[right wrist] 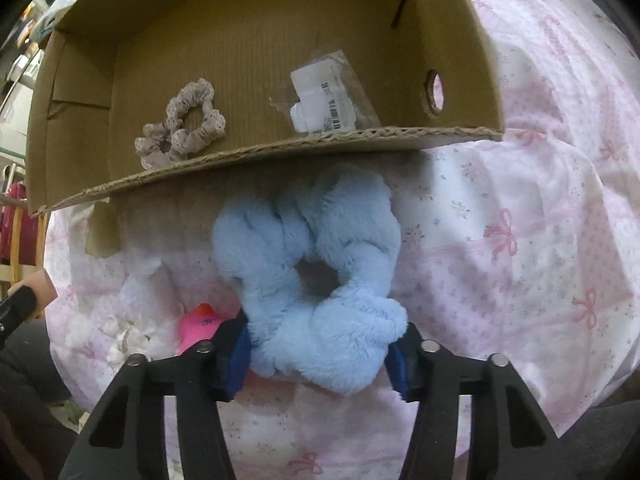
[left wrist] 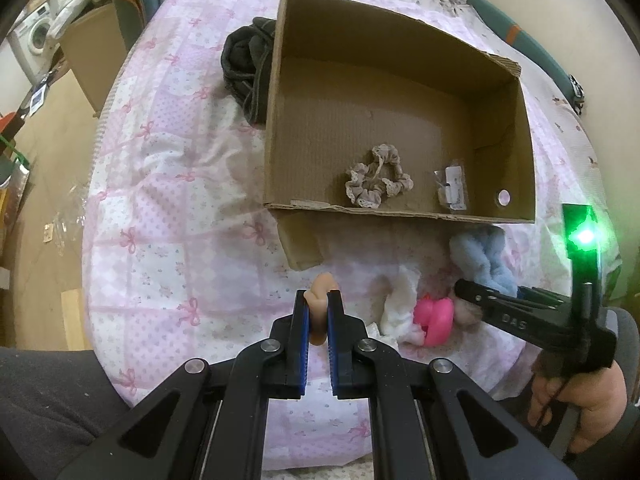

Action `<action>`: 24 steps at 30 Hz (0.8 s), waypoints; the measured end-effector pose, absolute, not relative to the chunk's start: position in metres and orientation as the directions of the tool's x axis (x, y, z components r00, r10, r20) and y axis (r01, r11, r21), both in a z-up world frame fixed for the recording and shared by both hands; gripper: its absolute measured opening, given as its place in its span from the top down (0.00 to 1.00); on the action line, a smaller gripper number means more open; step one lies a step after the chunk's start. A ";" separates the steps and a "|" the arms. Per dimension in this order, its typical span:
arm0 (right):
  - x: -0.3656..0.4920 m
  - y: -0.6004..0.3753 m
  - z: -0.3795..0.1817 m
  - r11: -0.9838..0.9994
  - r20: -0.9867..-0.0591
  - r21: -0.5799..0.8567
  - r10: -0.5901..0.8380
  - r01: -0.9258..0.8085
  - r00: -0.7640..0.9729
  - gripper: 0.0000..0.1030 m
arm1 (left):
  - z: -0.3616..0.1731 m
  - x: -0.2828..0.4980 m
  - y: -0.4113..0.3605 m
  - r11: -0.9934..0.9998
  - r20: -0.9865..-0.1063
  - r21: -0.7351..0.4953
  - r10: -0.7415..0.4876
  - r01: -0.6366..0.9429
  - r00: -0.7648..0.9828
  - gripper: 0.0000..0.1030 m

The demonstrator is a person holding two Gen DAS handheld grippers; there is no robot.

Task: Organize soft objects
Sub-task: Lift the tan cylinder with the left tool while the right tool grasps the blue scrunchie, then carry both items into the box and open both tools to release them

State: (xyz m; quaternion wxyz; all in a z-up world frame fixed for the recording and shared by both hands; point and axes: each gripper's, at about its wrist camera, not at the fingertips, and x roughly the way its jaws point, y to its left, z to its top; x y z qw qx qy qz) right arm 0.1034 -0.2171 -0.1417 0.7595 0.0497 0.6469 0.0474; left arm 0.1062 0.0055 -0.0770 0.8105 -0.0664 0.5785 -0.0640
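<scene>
Blue fluffy scrunchie (right wrist: 316, 276) sits squeezed between the right tool (right wrist: 320, 364) pads.

The blue scrunchie (right wrist: 312, 280) is fluffy plush; the beige scrunchie (right wrist: 182, 120) is lacy cloth. The cardboard box (right wrist: 260, 152) is matt and corrugated. The bedsheet (right wrist: 520, 240) is soft printed cotton.

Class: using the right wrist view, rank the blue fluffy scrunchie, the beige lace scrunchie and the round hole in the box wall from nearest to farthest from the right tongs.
1. Blue fluffy scrunchie: between the right tongs, on the bedspread.
2. Beige lace scrunchie: inside the box, left.
3. Round hole: box's right wall, about as far; too close to call.
</scene>
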 end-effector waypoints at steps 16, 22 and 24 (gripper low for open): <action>0.053 -0.225 -0.065 0.964 -0.925 0.257 0.264 -0.061 0.273 0.62 | -0.064 0.101 0.023 0.989 -0.908 -0.142 -0.114 -0.041 0.404 0.93; 0.041 -0.238 -0.042 0.948 -0.896 0.308 0.318 -0.080 0.311 0.61 | -0.063 0.098 0.027 0.991 -0.908 -0.123 -0.093 -0.049 0.408 0.93; 0.038 -0.244 -0.030 0.938 -0.878 0.335 0.347 -0.095 0.329 0.61 | -0.061 0.096 0.027 0.992 -0.905 -0.116 -0.086 -0.049 0.416 0.93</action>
